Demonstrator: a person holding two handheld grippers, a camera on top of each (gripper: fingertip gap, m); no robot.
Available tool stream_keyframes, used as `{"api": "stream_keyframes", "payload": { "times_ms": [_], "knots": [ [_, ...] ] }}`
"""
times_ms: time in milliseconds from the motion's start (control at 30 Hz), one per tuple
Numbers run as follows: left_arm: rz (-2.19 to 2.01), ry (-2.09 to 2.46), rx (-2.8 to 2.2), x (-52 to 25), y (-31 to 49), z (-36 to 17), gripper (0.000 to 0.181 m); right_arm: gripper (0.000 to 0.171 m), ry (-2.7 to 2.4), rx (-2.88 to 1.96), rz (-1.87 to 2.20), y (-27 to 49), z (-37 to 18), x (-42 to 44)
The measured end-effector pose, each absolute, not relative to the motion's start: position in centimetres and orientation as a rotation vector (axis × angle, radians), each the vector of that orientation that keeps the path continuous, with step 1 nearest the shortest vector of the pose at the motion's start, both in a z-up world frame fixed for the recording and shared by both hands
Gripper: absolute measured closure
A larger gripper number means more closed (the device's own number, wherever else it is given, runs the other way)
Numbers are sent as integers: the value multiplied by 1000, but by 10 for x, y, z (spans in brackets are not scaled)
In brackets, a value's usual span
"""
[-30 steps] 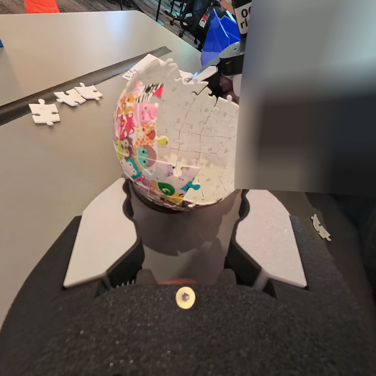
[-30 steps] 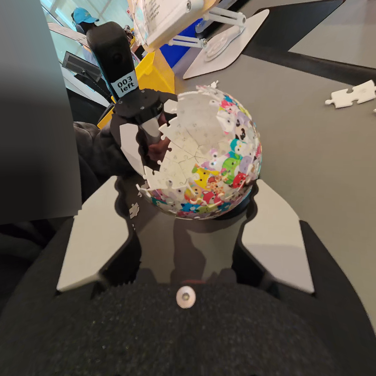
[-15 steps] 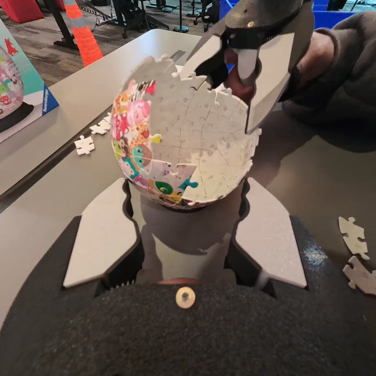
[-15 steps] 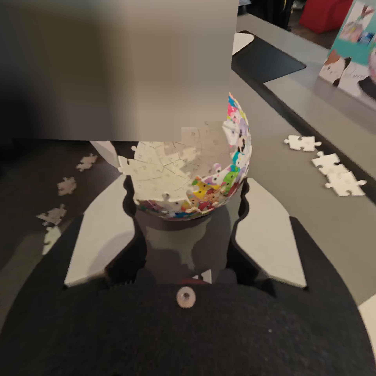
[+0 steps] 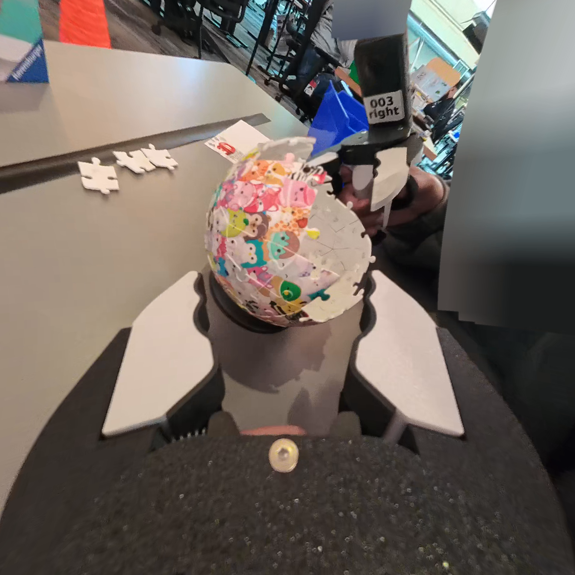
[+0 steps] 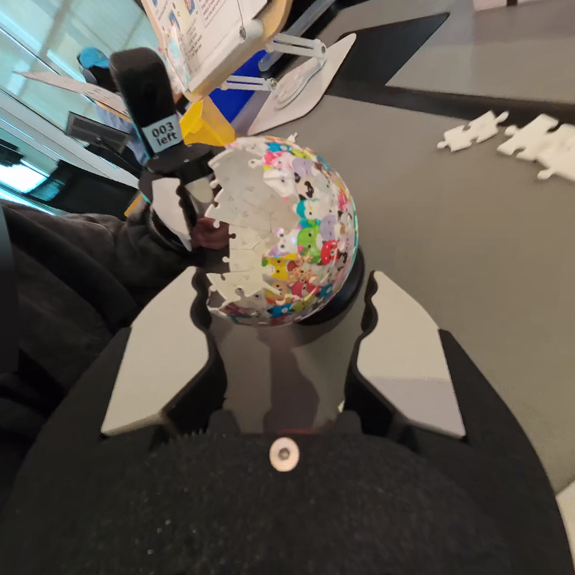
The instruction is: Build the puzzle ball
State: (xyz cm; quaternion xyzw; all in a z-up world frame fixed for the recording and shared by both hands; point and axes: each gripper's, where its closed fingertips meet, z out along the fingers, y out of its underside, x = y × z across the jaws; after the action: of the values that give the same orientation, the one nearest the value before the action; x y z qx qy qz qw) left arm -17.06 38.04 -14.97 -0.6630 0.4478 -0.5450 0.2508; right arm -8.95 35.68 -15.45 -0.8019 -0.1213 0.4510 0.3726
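The puzzle ball [image 5: 273, 236] is a part-built shell, colourful cartoon animals outside and white inside, with a jagged open side. It sits on a black ring stand [image 5: 236, 317] on the grey table. My left gripper [image 5: 284, 280] is open and empty, its fingertips either side of the ball's lower part, not gripping it. In the right wrist view the ball [image 6: 311, 236] rests on the stand [image 6: 345, 298], and my right gripper [image 6: 286, 277] is open and empty, just in front of it. Each gripper shows beyond the ball in the other's view: the right [image 5: 361, 180], the left [image 6: 183, 205].
Loose white puzzle pieces [image 5: 99, 177] lie at the back left by a dark table seam, and show in the right wrist view [image 6: 473, 133]. A small card [image 5: 236, 141] lies behind the ball. A board on a stand [image 6: 298, 90], a blue bin [image 5: 339, 121] and a puzzle box [image 5: 21, 53] stand farther off.
Both grippers have swung around the ball, still open. The left view now shows more of its coloured outside; the right gripper has drawn back from over the ball's rim.
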Motion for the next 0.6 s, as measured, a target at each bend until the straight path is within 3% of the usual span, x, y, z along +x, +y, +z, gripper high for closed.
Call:
{"api": "stream_keyframes", "payload": {
  "times_ms": [200,300,600],
  "knots": [
    [-1435,1305,-1801,-167,374,-160,99,82,-268,-2072,1249,352,-160,-92],
    [-1395,1334,-1785,-167,375,-162,100,97,-299,-2095,1216,351,-165,-97],
    [-1289,1381,-1736,-165,375,-166,97,91,-390,-2055,1125,353,-164,-101]
  ]
}}
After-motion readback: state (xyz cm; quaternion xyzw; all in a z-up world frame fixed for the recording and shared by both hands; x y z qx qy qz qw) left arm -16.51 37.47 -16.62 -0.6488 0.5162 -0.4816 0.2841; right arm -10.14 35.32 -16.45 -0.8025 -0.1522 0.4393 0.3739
